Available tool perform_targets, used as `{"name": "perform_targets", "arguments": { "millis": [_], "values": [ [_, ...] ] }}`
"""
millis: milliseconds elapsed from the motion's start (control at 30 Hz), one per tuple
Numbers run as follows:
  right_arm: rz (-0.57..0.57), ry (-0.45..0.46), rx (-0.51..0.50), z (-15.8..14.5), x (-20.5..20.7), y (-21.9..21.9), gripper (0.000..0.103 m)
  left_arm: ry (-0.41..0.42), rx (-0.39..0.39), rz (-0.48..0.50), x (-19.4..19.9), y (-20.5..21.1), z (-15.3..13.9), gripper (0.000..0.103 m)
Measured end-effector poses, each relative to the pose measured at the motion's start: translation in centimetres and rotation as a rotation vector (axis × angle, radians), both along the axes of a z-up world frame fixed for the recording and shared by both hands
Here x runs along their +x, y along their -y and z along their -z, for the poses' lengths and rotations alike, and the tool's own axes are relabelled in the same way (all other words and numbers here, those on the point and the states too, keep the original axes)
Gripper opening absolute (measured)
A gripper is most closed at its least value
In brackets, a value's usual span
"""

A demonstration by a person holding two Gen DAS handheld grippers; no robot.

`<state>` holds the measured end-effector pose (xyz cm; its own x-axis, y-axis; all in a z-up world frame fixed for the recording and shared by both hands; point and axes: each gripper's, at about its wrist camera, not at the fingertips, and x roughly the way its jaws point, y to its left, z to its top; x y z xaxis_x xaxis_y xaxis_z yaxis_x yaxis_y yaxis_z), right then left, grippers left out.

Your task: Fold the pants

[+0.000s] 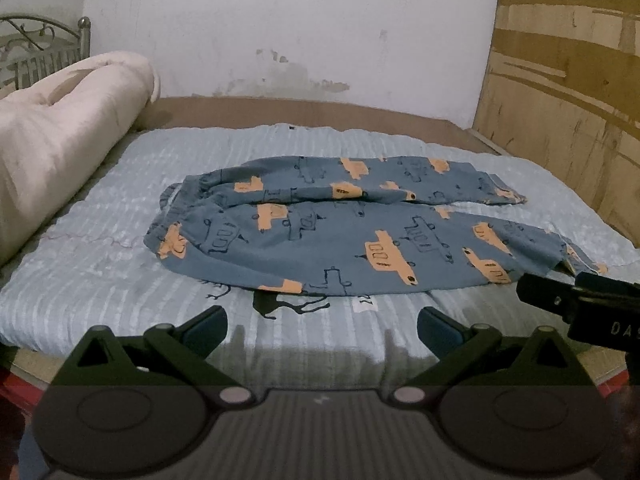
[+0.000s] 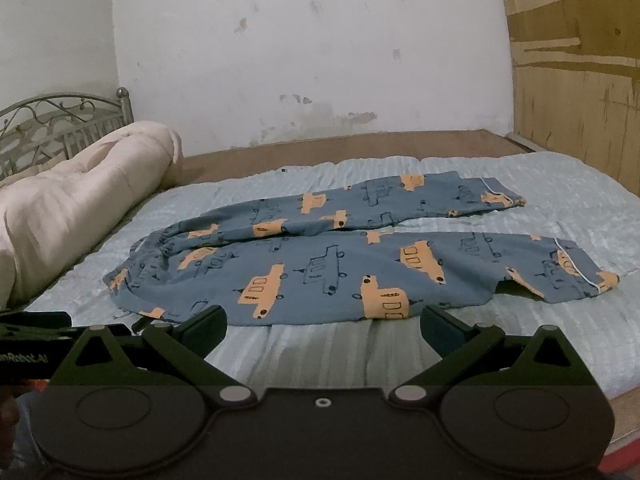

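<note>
At the bed's left edge we note a rolled cream quilt (image 1: pixel 60 128), with a metal headboard (image 2: pixel 60 124) behind it. Pants (image 1: pixel 360 232), blue with orange vehicle print, lie flat mid-bed on the pale blue sheet (image 1: pixel 100 264): waistband left, both legs running right, cuffs toward the right edge. Our left gripper (image 1: pixel 322 330) hangs over the near edge, jaws spread wide, empty. Our right gripper (image 2: pixel 323 328) likewise stands wide apart, holding nothing, just short of the near leg.
</note>
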<state>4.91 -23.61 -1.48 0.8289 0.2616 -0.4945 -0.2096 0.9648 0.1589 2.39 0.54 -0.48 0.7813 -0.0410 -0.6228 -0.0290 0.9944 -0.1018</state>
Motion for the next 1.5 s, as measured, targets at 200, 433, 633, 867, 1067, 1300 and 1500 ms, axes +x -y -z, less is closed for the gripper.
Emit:
{"name": "perform_targets", "arguments": {
  "millis": [200,433,633,867,1067,1300,1500],
  "values": [
    [-0.002,-0.020,0.005,0.1,1.0,-0.1,0.102,-0.048,0.006,-0.003,1.3,-0.2,-0.2,0.103],
    [-0.010,-0.029,0.000,-0.4,3.5,-0.2,0.102,-0.125,0.034,0.023,4.1,0.0,-0.8,0.103],
    [-0.008,-0.043,0.006,-1.6,6.8,-0.4,0.102,-0.122,0.063,-0.008,7.5,-0.3,-2.3,0.103],
    [-0.052,-0.054,-0.014,-2.7,12.7,-1.1,0.102,-0.094,0.069,-0.076,13.2,-2.5,-3.9,0.103],
    [-0.139,-0.068,-0.055,-3.2,18.8,-2.3,0.102,-0.085,0.078,-0.124,17.6,-4.9,-4.2,0.103],
    [-0.296,-0.121,-0.095,-2.7,26.2,-4.9,0.102,-0.101,0.107,-0.153,22.2,-7.3,-3.1,0.103],
    [-0.351,-0.130,-0.161,-2.6,30.6,-7.5,0.102,-0.096,0.141,-0.154,25.8,-9.6,-1.7,0.103]
  ]
}}
